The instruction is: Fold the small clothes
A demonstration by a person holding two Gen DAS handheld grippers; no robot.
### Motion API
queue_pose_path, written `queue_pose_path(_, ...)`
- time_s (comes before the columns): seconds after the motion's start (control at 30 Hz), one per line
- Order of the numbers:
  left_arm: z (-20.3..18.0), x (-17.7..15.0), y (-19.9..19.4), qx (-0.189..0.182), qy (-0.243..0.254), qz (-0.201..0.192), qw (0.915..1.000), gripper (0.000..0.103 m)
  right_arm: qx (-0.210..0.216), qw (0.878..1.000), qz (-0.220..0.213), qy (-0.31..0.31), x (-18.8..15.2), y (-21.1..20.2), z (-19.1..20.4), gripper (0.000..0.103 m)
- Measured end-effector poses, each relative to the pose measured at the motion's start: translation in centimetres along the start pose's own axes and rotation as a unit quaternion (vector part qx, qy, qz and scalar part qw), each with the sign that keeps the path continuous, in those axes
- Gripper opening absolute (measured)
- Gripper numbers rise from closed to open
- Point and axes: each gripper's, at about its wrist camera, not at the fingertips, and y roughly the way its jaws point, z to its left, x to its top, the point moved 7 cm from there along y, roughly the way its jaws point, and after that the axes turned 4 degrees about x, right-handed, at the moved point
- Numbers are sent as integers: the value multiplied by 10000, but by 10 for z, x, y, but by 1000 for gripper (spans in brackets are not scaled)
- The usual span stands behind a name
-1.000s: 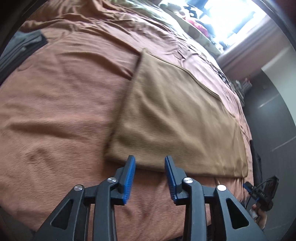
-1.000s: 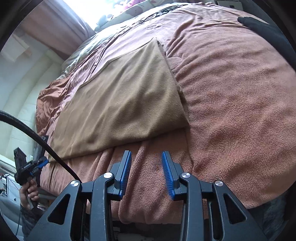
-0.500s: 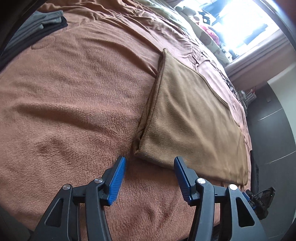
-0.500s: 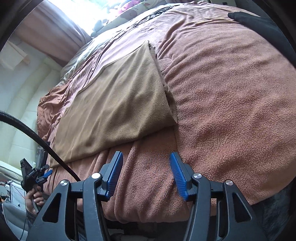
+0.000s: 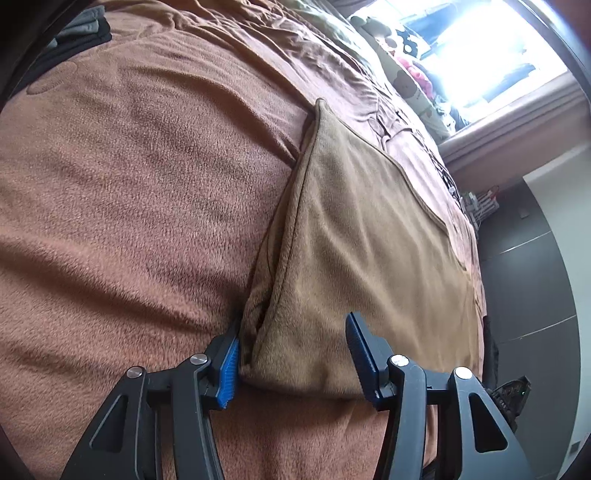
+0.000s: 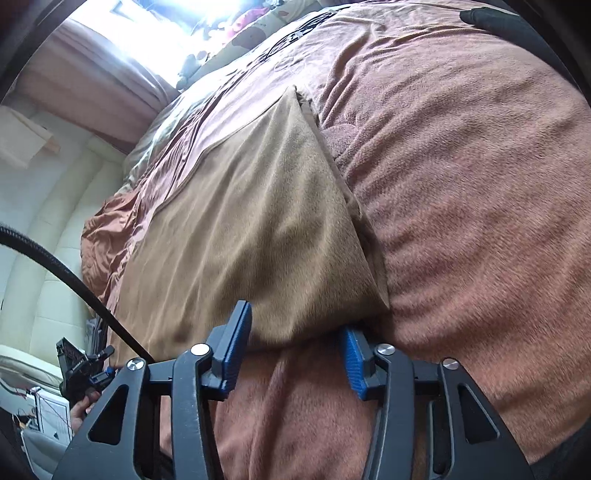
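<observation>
A tan folded cloth [image 5: 369,240] lies flat on a brown fleece blanket [image 5: 129,184]. My left gripper [image 5: 293,356] straddles the cloth's near left corner. Its left pad touches the folded edge, its right pad sits over the cloth, and the jaws are closing without a pinch. In the right wrist view the tan cloth [image 6: 240,221] reaches down to my right gripper [image 6: 293,354]. That gripper's jaws are also closing, with the near right corner lying between the pads, which do not press on it.
Dark folded clothes [image 5: 74,33] lie at the blanket's far left. A black garment [image 6: 517,22] lies at its far right. Pillows [image 5: 406,81] sit under a bright window. A black cable [image 6: 55,258] crosses the right view, above a hand [image 6: 79,406] holding a black handle.
Both grippers have come down and forward until the cloth's near corners lie between their pads. The jaws spread wider half a second ago and have narrowed since.
</observation>
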Motion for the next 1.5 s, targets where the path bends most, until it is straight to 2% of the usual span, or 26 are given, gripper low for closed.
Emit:
queue_pose_path(0.13, 3, 2, 1, -9, -99, -90, 9999, 39, 96, 9995, -121, 273, 4, 4, -7, 23)
queue_pose_path(0.27, 11, 1, -1, -34, -278, -229, 9993, 12, 149, 9978, -295, 577, 4, 5, -17, 10)
queue_pose_path(0.37, 11, 1, -7, -111, -362, -335, 9987, 9, 33, 9983, -375, 450, 1, 4, -11, 5)
queue_pose_path(0.67, -3, 11, -39, -492, -355, -448, 9971, 7, 64, 9984, -554, 40, 3, -20, 23, 0)
queue_pose_path(0.8, -6, 9, -54, -547, -301, -491, 9968, 6, 106, 9982, -573, -132, -5, -32, 31, 0)
queue_pose_path(1.03, 4, -10, -81, -622, -292, -474, 9965, 6, 78, 9983, -479, -323, -24, -48, 32, 0)
queue_pose_path(1.23, 18, -30, -99, -812, -519, -578, 9937, 6, 53, 9988, -302, -391, -43, -62, 26, 0)
queue_pose_path(1.4, 25, -43, -86, -688, -555, -476, 9949, 7, -137, 9993, -190, -295, -48, -58, 16, 0)
queue_pose_path(1.5, 32, -45, -72, -547, -623, -370, 9959, 8, -570, 9980, 44, -261, -50, -50, 8, 2)
